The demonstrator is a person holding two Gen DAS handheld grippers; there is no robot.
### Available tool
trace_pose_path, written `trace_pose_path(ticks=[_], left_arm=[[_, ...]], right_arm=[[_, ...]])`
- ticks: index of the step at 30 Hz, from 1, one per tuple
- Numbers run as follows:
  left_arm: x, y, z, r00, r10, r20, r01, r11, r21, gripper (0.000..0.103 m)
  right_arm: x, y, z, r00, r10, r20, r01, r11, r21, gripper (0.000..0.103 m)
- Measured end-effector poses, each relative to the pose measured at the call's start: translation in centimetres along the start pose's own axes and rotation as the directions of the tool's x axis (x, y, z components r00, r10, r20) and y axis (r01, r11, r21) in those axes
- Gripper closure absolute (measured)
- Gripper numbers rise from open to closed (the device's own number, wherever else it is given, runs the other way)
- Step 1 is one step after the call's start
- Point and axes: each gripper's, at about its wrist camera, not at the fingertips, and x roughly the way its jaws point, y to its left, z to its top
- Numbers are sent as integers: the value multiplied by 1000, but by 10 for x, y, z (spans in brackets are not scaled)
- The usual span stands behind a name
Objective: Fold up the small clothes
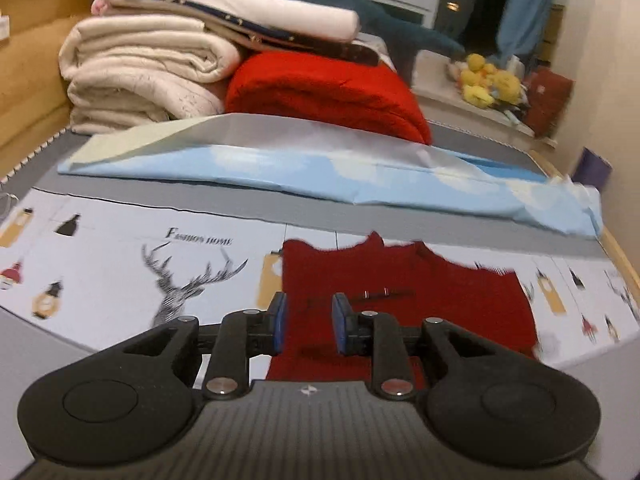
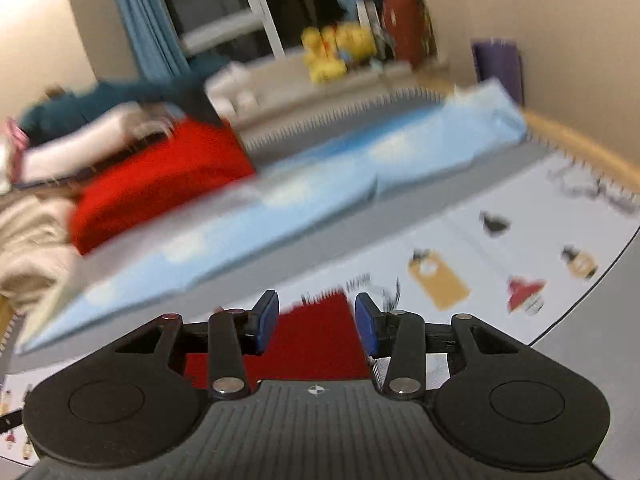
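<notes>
A small dark red knitted garment (image 1: 404, 300) lies flat on a white printed mat (image 1: 120, 264), its jagged top edge facing away. My left gripper (image 1: 308, 322) is open, hovering just above the garment's left part, with nothing between its blue pads (image 1: 280, 326). In the right wrist view, which is blurred by motion, the same red garment (image 2: 316, 340) shows below my right gripper (image 2: 316, 322). That gripper is open and empty, over the garment's right corner.
A folded light blue cloud-print sheet (image 1: 360, 176) lies across the grey bed behind the mat. A stack of cream and white blankets (image 1: 140, 76) and a red blanket (image 1: 328, 92) sit at the back left. Yellow plush toys (image 1: 488, 80) sit on the windowsill. A wooden bed rail (image 1: 24, 92) runs along the left.
</notes>
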Motion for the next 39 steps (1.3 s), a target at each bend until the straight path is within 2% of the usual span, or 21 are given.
trace_pose_path(ticks=[2,4,6,9,13,16,17,20,22,25,27,29,34,36,38,39], left_arm=[[-34,4,-21,1000,-8,9,7,999,42,77],[-68,6,-50,1000,-16,9,16,997,76,77],[-95,7,-82,999,-40,4,40,997,71,77],[-123,-3,-134,997,-76,3,76,994,84,77],[-152,-24,-204,993,-109,40,100,981,168,77],[-160,-30,-243,995,-97,-10,97,973,211,77],[-161,-31,-246,996,-81,-35,87,973,213,77],[-176,-25,-247,993,-118,26,111,976,189,77],[-172,-14,-253,993,-111,27,105,982,155,77],[-145,9,-271,996,-90,-28,92,992,86,77],[-116,20,-273,993,-13,-114,23,996,81,80],[-102,31,-269,991,-25,-128,30,999,37,80],[-67,55,-267,979,24,-202,-38,997,-67,78],[-57,64,-264,976,33,-213,-60,991,-122,74],[-48,75,-261,972,50,-229,-88,983,-161,62],[-43,80,-260,969,57,-241,-103,978,-181,62]], right_arm=[[-38,-10,-5,999,30,23,-29,999,-16,54],[-73,-24,-23,998,55,29,-54,997,-53,54],[-103,-39,-48,998,57,28,-55,995,-80,54],[-138,-64,-94,998,63,1,-63,993,-104,54],[-177,-82,-141,997,74,-11,-75,995,-68,54],[-195,-89,-168,996,84,17,-83,993,-88,54],[-199,-91,-177,997,73,23,-70,992,-103,54],[-200,-97,-184,998,35,-44,-39,996,-75,54],[-205,-102,-181,999,24,-31,-26,998,-56,54],[-197,-117,-194,999,4,-46,-6,999,-41,54],[-180,-128,-210,998,-7,-68,4,999,-36,54],[-154,-132,-213,986,-61,-154,59,998,-17,58],[-112,-134,-219,966,-94,-241,102,995,19,58],[-97,-136,-221,954,-95,-284,115,992,51,58],[-87,-134,-226,945,-109,-307,129,991,45,58],[-82,-133,-229,938,-126,-322,143,989,28,58]])
